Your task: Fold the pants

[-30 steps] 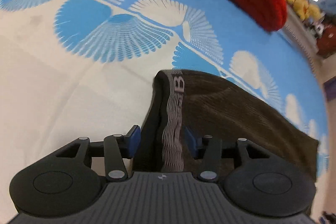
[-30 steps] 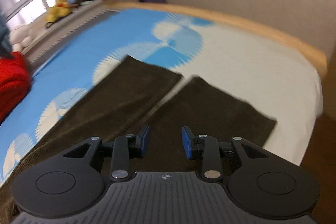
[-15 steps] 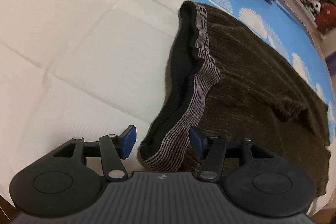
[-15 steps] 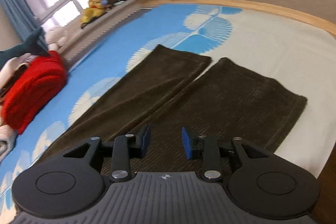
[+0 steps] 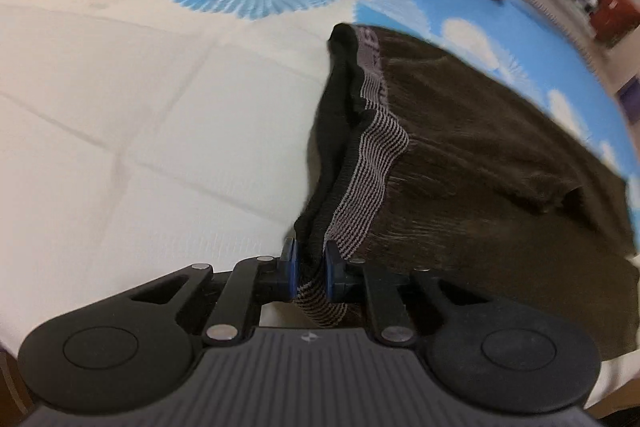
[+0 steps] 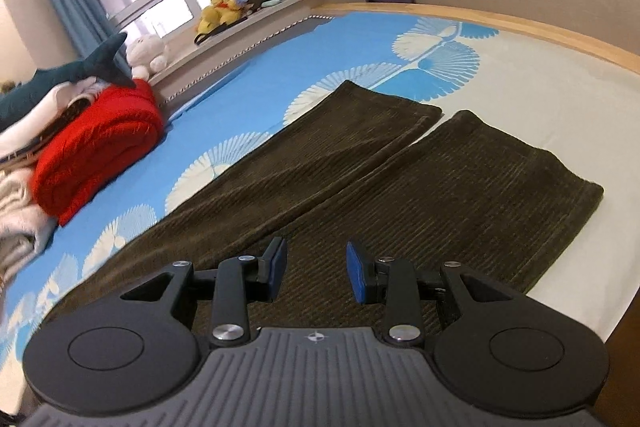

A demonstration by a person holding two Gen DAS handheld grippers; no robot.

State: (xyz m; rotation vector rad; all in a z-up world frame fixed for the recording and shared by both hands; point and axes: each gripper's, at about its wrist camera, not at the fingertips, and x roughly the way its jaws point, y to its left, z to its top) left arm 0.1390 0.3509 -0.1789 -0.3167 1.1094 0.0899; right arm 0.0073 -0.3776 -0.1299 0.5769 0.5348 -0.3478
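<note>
So we've got the pants [image 6: 360,179] spread flat across the bed [image 5: 120,131], legs side by side running toward the far wooden edge, waist end at the near edge. Our left gripper [image 5: 309,269] is clamped down on the striped waistband [image 5: 360,187] right at its near corner, pads squeezing the doubled elastic. Our right gripper [image 6: 316,269] hangs over the near leg with its pads apart, nothing between them.

Handling-wise, this looks like soft ribbed fabric, floppy and fairly light, so it'll probably sag and drag wherever it isn't supported. The waistband is the firmest bit to hold; for the other grab, we'd guess the outer seam or hem [image 6: 584,203] of the near leg.

Hard to make out: the waistband lettering is blurred, the crotch sits under our right gripper body, and the red blanket [image 6: 96,147] pile is cut off at the frame edge.
</note>
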